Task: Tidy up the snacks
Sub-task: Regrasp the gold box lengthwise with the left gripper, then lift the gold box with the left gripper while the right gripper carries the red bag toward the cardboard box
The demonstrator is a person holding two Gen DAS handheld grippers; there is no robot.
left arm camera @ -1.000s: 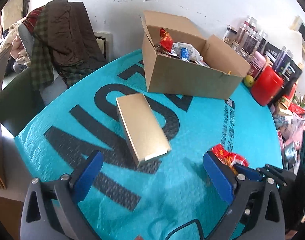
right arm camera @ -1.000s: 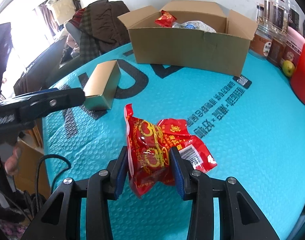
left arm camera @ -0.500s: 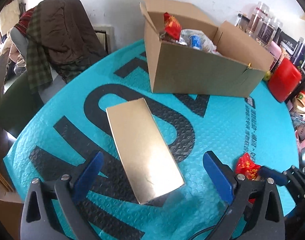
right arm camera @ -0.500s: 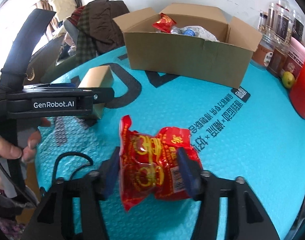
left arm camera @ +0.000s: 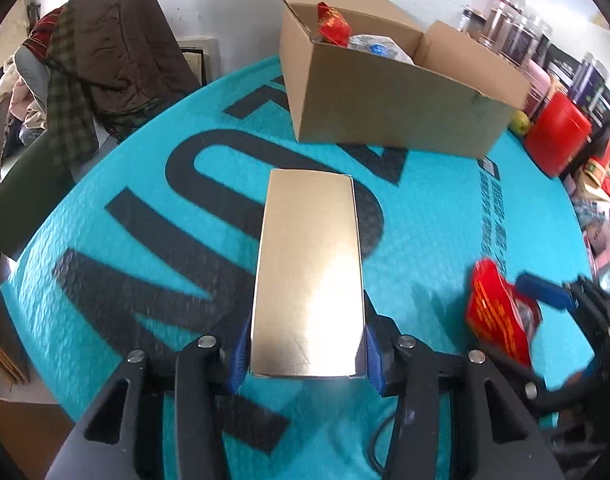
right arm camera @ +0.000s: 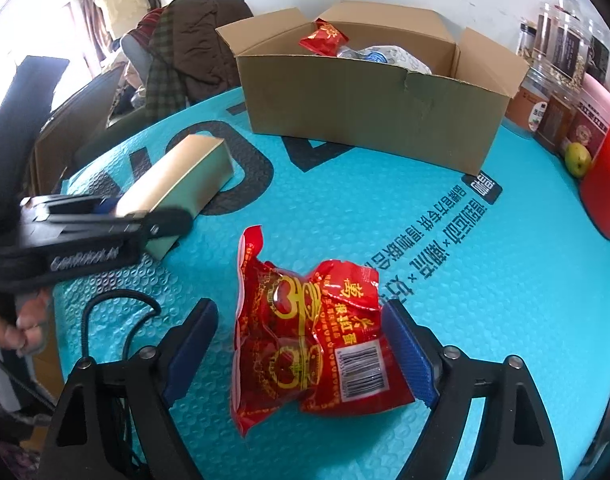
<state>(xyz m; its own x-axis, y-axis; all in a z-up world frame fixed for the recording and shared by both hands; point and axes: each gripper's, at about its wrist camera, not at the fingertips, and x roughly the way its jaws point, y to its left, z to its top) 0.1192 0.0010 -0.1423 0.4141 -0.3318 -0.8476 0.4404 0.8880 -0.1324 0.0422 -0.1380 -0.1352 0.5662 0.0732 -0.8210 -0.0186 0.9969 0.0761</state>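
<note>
My left gripper [left arm camera: 307,354] is shut on the near end of a long gold box [left arm camera: 309,268] that lies on the teal table cover [left arm camera: 425,216]. The gold box also shows in the right wrist view [right arm camera: 181,184], with the left gripper [right arm camera: 117,216] on it. My right gripper [right arm camera: 301,360] is open, its blue pads on either side of a red snack packet [right arm camera: 309,344] that lies on the cover. The left pad stands clear of the packet. An open cardboard box [left arm camera: 389,92] holding snacks stands at the back, also in the right wrist view [right arm camera: 369,108].
Jars and tins [right arm camera: 561,92], a red container [left arm camera: 557,136] and a green fruit [right arm camera: 577,158] line the right edge. A chair piled with dark clothes [left arm camera: 105,68] stands beyond the table's left edge. A cable [right arm camera: 117,320] lies near the right gripper.
My left gripper has moved forward and closed on the gold box. My right gripper has opened, and the red packet now lies loose between its pads.
</note>
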